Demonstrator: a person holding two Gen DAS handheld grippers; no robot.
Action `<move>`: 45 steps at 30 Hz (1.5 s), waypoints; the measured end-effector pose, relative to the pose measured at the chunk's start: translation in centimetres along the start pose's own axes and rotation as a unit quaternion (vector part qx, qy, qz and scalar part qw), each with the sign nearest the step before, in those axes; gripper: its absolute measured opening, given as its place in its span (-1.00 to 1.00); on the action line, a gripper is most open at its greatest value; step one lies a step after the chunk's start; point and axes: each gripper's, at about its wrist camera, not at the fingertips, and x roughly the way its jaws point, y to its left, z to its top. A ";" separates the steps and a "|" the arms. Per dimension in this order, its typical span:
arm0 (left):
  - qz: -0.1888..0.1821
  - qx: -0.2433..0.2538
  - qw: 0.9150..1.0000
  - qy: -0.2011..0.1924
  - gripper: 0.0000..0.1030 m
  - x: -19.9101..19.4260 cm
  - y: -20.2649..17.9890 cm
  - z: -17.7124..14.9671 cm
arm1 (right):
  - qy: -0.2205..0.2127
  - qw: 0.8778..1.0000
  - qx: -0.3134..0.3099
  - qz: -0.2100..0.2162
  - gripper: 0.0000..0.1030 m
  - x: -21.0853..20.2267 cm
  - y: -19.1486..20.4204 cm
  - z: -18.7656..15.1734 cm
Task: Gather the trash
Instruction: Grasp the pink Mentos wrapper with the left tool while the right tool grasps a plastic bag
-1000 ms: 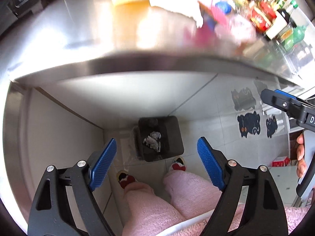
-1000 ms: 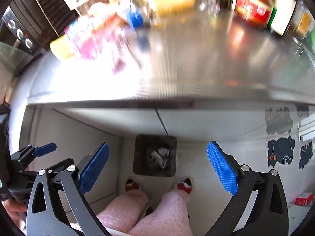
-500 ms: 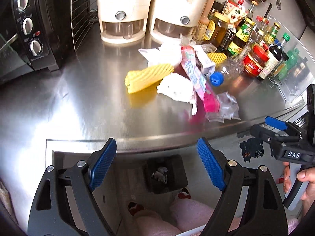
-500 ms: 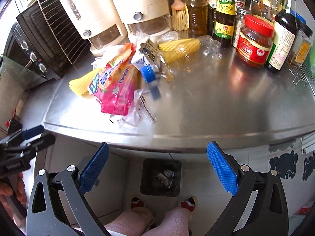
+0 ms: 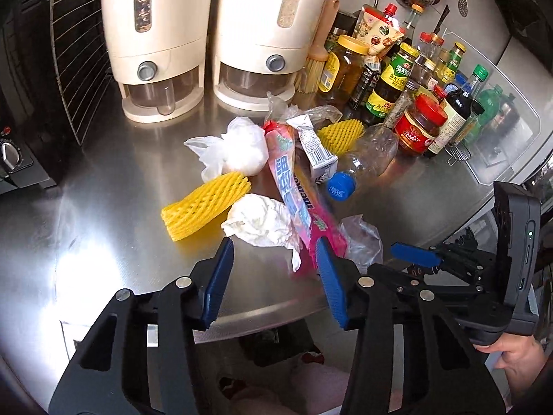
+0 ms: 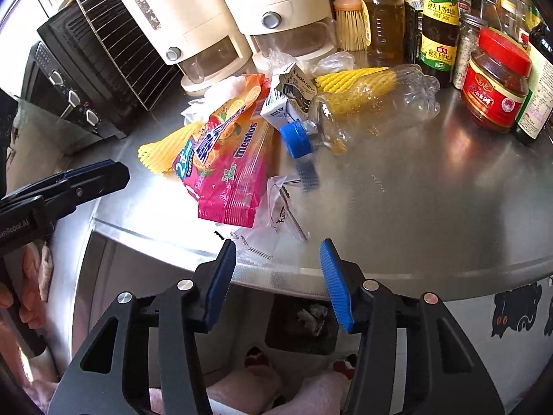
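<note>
A heap of trash lies on the steel counter (image 5: 103,207): a crumpled white tissue (image 5: 259,223), a yellow foam net (image 5: 204,207), a pink Mentos bag (image 6: 230,159), a small milk carton (image 6: 288,98), a crushed clear bottle with a blue cap (image 6: 366,110), a white plastic bag (image 5: 238,148) and a clear wrapper (image 6: 280,207). My left gripper (image 5: 274,280) is open and empty, just in front of the tissue. My right gripper (image 6: 278,282) is open and empty at the counter edge, near the clear wrapper. A black bin (image 6: 304,321) stands on the floor below.
Two cream dispensers (image 5: 155,41) stand at the back. Sauce bottles and jars (image 5: 421,128) crowd the back right. A black oven (image 6: 69,79) sits at the left. My legs in pink trousers (image 6: 276,390) are under the counter edge.
Both grippers have risen from over the bin up to the counter and moved in toward the trash heap. Both jaws are narrower than before but remain open.
</note>
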 end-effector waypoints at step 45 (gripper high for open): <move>-0.001 -0.017 0.999 -0.046 -1.00 -2.4 -1.2 0.8 | -0.035 0.998 -0.053 0.009 -0.82 -2.8 0.1 0.6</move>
